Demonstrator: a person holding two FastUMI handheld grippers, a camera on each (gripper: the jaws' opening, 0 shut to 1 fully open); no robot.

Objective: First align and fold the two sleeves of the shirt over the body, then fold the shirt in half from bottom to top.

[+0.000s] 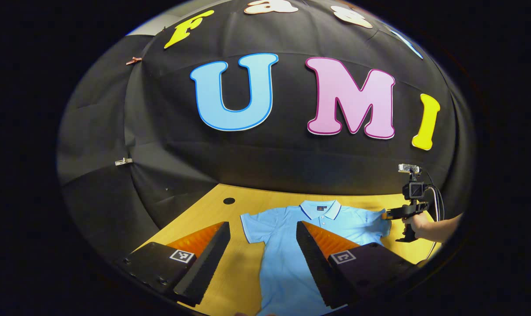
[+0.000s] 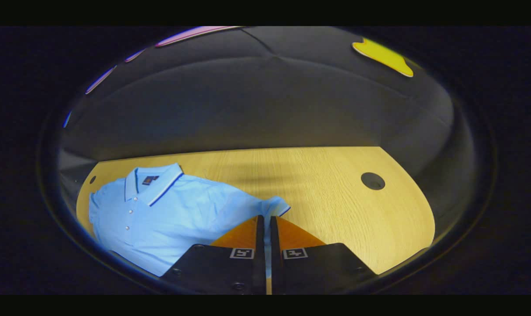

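A light blue polo shirt (image 1: 291, 245) lies flat, face up, on the wooden table (image 2: 335, 193), collar toward the booth wall and hem toward the person, so its long axis runs from 12 to 6 o'clock in the left gripper view.

The right gripper (image 2: 267, 221) has its fingers drawn almost together on the cuff of the right sleeve (image 2: 272, 206). A thin strip of blue cloth shows between them, so I judge it clamped on the sleeve edge. In the left gripper view that same gripper (image 1: 386, 215) and the hand (image 1: 416, 226) holding it sit out at 3 o'clock, at the sleeve's tip.

The left gripper (image 1: 263, 230) hangs wide open above the table with nothing between its fingers. The left sleeve (image 1: 254, 226) lies just ahead of it at 12 o'clock, between the fingertips, not yet touched.

From the held cuff the shirt body lies toward 9 o'clock in the right gripper view. That is the way the sleeve must travel, across the long axis and onto the chest. The right hand is plainly the nearer for this fold, and the left sleeve falls to the open gripper.
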